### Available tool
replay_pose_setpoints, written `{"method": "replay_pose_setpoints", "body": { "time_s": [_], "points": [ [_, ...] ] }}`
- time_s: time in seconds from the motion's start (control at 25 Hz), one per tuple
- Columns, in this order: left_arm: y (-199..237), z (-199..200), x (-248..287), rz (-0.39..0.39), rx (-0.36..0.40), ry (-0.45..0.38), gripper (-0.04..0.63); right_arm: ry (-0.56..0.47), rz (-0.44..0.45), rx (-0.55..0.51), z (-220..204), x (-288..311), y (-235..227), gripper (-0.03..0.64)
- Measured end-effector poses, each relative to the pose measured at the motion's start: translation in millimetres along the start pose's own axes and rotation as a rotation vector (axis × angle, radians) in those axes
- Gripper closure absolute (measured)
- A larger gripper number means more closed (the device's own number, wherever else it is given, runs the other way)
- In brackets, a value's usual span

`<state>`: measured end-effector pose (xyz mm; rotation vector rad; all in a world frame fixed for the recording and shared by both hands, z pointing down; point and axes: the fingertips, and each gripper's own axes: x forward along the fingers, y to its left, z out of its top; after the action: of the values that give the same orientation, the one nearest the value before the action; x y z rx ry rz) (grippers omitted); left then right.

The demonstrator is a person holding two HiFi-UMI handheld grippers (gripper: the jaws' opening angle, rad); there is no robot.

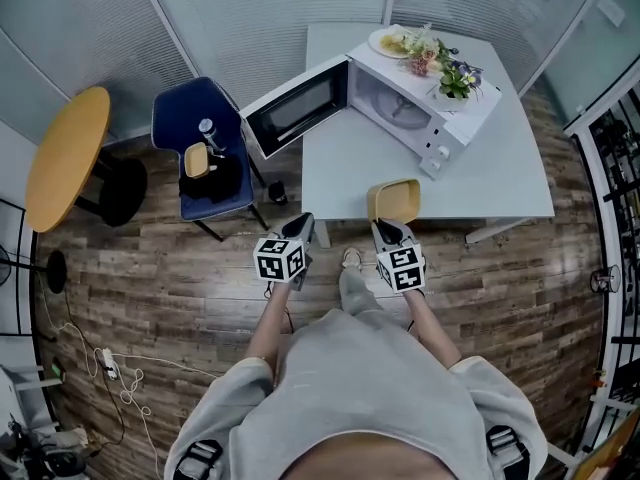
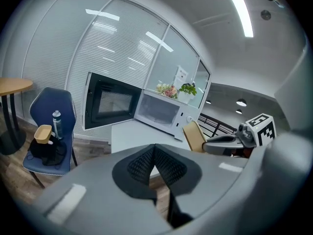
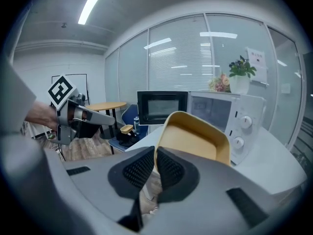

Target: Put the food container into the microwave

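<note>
The yellow food container (image 1: 394,200) is tilted over the near edge of the white table (image 1: 500,178), and my right gripper (image 1: 385,226) is shut on its near rim. In the right gripper view the container (image 3: 195,136) rises from between the pads of the right gripper (image 3: 155,153). Farther back on the table, the white microwave (image 1: 420,108) has its door (image 1: 295,108) swung open to the left. My left gripper (image 1: 300,226) hovers shut and empty off the table's near left corner. In its own view the left gripper (image 2: 154,148) points toward the microwave (image 2: 159,112).
Left of the table, a blue chair (image 1: 205,158) carries a bottle, a small yellow bowl and a black bag. A round wooden table (image 1: 65,158) stands farther left. A plate of food (image 1: 400,40) and potted flowers (image 1: 455,78) sit on the microwave. Glass walls close the back.
</note>
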<state>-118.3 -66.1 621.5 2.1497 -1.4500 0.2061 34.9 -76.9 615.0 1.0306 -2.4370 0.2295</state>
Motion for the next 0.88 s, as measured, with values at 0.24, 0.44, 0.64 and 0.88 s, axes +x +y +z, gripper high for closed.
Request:
{"method": "replay_pose_setpoints", "body": {
  "time_s": [0.24,0.44,0.64,0.88],
  "points": [
    [20.1,30.5,41.2,0.014,-0.019,-0.002,0.584,0.007,0.034,-0.023,28.5,43.2,-30.2,0.591],
    [34.2,57.0,73.7,0.024,-0.031,-0.010,0.584,0.003,0.058,-0.046,54.8,74.0,-54.6,0.591],
    [41.1,75.0,107.5,0.028,-0.033,0.000,0.584,0.001,0.084,-0.060,71.1,100.1,-78.3,0.591],
    [52.1,95.9,139.3,0.042,-0.030,0.009,0.584,-0.004,0.120,-0.065,86.0,128.3,-99.6,0.591]
  ]
}}
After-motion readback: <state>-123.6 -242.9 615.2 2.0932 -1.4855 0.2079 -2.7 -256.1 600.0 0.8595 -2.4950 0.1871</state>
